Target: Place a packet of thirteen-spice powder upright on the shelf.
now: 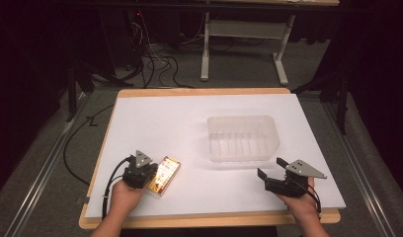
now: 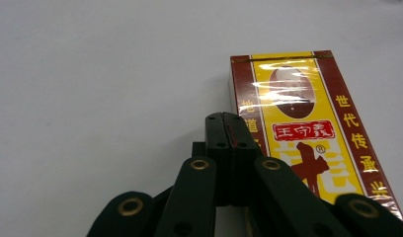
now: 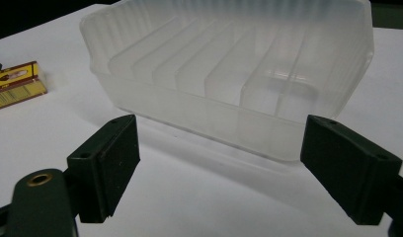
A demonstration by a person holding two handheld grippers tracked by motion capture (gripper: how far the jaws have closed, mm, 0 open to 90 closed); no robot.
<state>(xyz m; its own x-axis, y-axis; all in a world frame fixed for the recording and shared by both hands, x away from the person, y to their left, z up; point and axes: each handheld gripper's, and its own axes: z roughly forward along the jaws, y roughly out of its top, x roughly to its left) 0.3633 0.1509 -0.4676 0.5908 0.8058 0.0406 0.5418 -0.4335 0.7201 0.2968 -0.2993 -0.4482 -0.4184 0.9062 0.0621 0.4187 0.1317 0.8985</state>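
A yellow and dark-red printed box (image 1: 166,173) lies flat on the white sheet at the front left. In the left gripper view the box (image 2: 308,123) fills the right side. My left gripper (image 1: 150,174) is shut, its jaws pressed together (image 2: 228,126) with nothing between them, tips at the box's left long edge. My right gripper (image 1: 269,168) stands open at the front right. Its two jaws (image 3: 226,148) frame the near wall of a clear ribbed plastic tray (image 3: 199,106) without touching it. One end of the box (image 3: 14,86) shows at the left of the right gripper view.
The clear tray (image 1: 241,120) sits right of centre on the white sheet (image 1: 165,123), which covers a wooden table (image 1: 209,217). Beyond the table are cables on the floor and a white desk frame (image 1: 205,49).
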